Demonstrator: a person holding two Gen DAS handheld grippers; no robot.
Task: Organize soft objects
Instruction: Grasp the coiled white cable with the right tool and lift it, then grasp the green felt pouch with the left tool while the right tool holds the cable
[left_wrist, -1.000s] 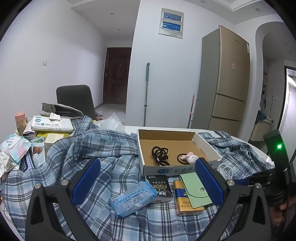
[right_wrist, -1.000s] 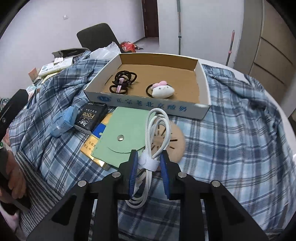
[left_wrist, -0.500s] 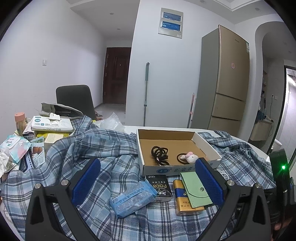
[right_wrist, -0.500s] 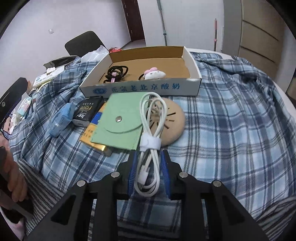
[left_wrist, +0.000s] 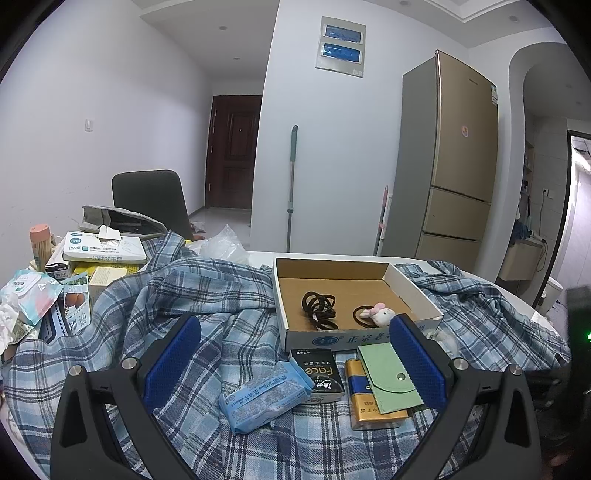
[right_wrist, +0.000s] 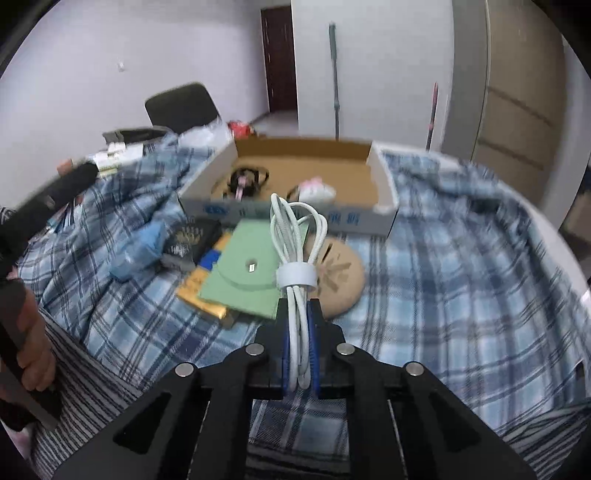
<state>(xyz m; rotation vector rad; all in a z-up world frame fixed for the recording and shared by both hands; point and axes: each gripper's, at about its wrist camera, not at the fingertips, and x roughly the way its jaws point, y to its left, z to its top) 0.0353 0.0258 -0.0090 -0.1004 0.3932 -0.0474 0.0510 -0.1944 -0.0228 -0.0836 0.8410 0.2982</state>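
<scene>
Right gripper (right_wrist: 298, 321): jaws closing tight on the cable (right_wrist: 295, 254), a white coil with a strap around its middle. Cable is sticking up and forward out of the jaws, lifted off the cloth (right_wrist: 461, 280), hanging over the green pouch (right_wrist: 243, 273) and tan disc (right_wrist: 343, 273), just short of the box (right_wrist: 295, 218). Right view is motion-blurred.

Left gripper (left_wrist: 295, 363): jaws sitting wide open, gripping nothing, hovering over the cloth (left_wrist: 229, 325) near the tissue pack (left_wrist: 266, 397), black pack (left_wrist: 321, 374) and gold box (left_wrist: 369, 410), green pouch (left_wrist: 388, 376) lying on the last one.

Box (left_wrist: 354, 338) is resting on the cloth-covered worktop, holding black hair ties (left_wrist: 319, 308) and a plush-bunny hair tie (left_wrist: 378, 315), the two lying apart.
</scene>
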